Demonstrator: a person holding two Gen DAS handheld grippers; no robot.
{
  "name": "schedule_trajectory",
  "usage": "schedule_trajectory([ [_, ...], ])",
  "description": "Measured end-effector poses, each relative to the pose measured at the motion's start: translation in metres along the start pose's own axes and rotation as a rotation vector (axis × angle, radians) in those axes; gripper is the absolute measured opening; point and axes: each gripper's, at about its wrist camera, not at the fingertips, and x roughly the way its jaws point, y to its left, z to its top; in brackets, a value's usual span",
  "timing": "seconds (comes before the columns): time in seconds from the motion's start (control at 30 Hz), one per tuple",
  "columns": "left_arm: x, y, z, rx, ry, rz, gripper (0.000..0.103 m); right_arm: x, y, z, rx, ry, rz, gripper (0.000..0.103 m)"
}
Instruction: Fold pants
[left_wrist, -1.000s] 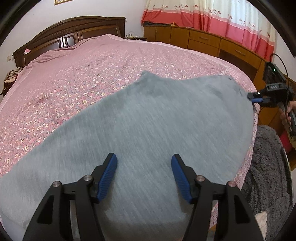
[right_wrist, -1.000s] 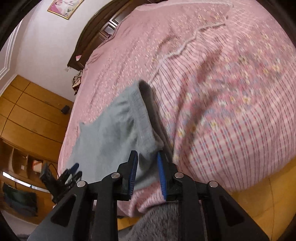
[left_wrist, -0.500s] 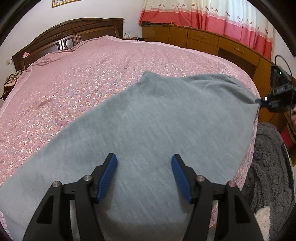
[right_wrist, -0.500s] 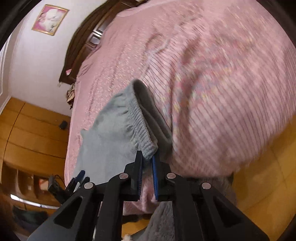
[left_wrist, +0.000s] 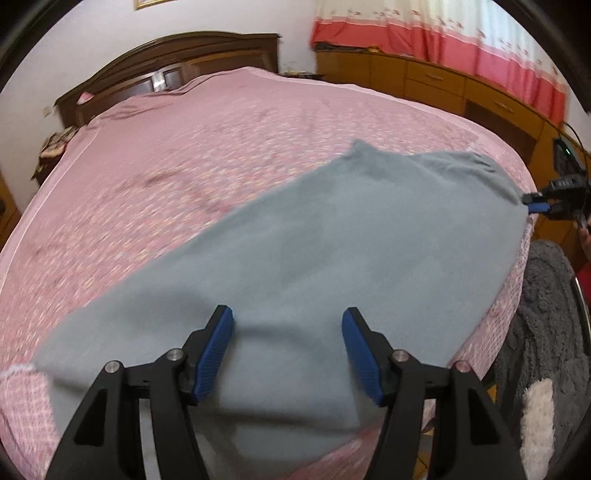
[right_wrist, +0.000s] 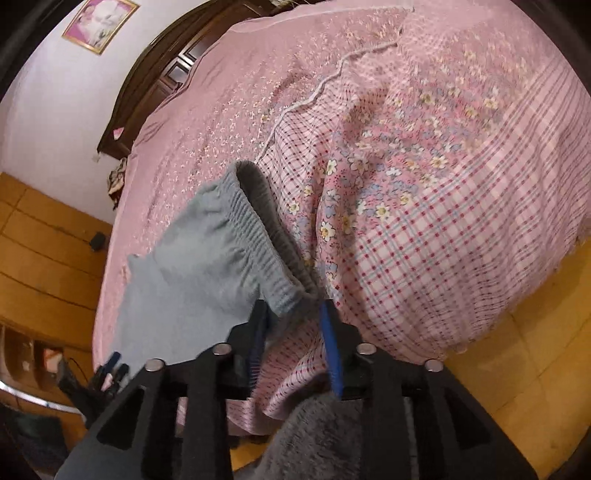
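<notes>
Grey pants (left_wrist: 332, 258) lie spread flat across the near corner of the bed, on the pink floral bedspread (left_wrist: 184, 166); the waistband end reaches the bed edge on the right.

Left gripper (left_wrist: 288, 343) hovers over the pants fabric, jaws wide apart, nothing between the blue pads (left_wrist: 216, 347).

Right gripper (right_wrist: 295, 332) sits at the elastic waistband (right_wrist: 258, 236) corner; jaws are opening, waistband corner sits in the gap, pads no longer pinching it. From the left wrist view the right gripper (left_wrist: 535, 203) shows at the far right, tips at the pants' corner.

Surroundings: dark wooden headboard (left_wrist: 166, 62) at the far end, wooden cabinets (left_wrist: 443, 85) under red-and-white curtains (left_wrist: 461, 40) along the right wall, framed picture (right_wrist: 99, 24) on the wall. A grey fuzzy garment (left_wrist: 546, 314) sits close against the bed edge, just beside the pants' near corner. Yellow tiled floor (right_wrist: 535, 350) shows below the hanging bedspread. Nothing lies on top of the pants.
</notes>
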Motion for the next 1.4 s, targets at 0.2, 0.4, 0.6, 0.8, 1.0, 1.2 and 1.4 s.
schedule_trajectory([
  [0.2, -0.025, 0.040, -0.011, -0.066, 0.000, 0.076, 0.065, -0.040, 0.013, -0.004, -0.091, -0.124, -0.051, 0.034],
  [0.4, -0.034, 0.076, -0.023, -0.169, 0.003, 0.123, 0.067, -0.005, 0.026, 0.001, -0.189, -0.029, -0.024, 0.033],
  [0.6, -0.033, 0.098, -0.040, -0.276, 0.027, 0.110, 0.067, 0.018, 0.009, 0.011, -0.099, 0.058, -0.047, 0.033],
  [0.8, -0.036, 0.105, -0.042, -0.306, 0.026, 0.122, 0.067, -0.008, 0.023, 0.010, -0.182, 0.033, -0.089, 0.033],
  [1.0, -0.041, 0.107, -0.043, -0.317, 0.009, 0.125, 0.067, -0.022, 0.079, 0.001, -0.370, 0.017, -0.245, 0.033],
  [1.2, -0.048, 0.117, -0.046, -0.346, -0.005, 0.115, 0.068, -0.011, 0.129, -0.004, -0.494, 0.022, -0.262, 0.033],
  [1.4, -0.052, 0.137, -0.054, -0.421, -0.032, 0.110, 0.070, 0.025, 0.219, -0.041, -0.703, 0.085, -0.117, 0.033],
])
